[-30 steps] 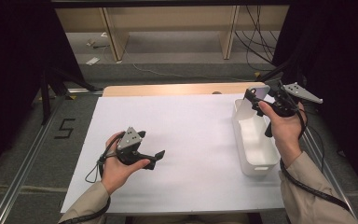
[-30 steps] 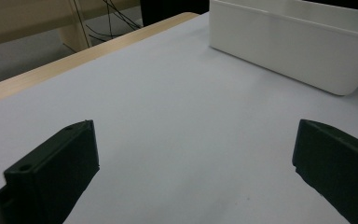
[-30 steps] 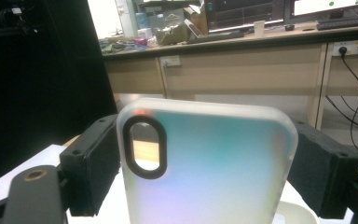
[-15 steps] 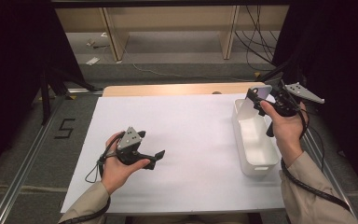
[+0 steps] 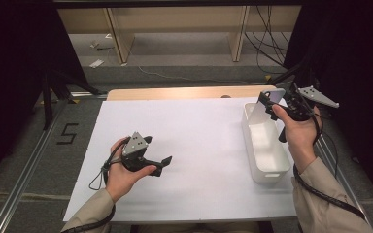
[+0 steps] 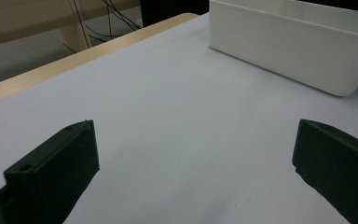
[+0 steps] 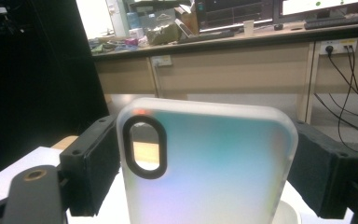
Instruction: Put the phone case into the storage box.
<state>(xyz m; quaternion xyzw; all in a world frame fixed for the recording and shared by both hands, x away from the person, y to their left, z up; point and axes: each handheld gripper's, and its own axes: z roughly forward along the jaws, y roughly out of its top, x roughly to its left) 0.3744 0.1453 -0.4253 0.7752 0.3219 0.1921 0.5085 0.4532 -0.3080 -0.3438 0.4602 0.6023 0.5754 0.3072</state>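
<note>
- Barely anything has moved since a second ago; the right gripper [image 5: 270,104] has just drifted a touch rightward over the far end of the white bin [image 5: 264,167].
- Left gripper [image 5: 166,160] sits low over the white table cover [image 5: 199,145], jaws wide apart, holding nothing, loads of bare room around it.
- Right one's clamped on the phone case [image 7: 205,163] by its side edges, held above the bin.
- Case stands upright, long axis vertical, camera cutout at the top.

We see a grey floor [image 5: 175,53] beyond the table [image 5: 175,93], with wooden furniture legs [image 5: 115,34] and loose cables [image 5: 267,39] on it; black curtains [image 5: 9,58] hang at both sides, and a cluttered counter [image 7: 223,39] runs behind
</note>
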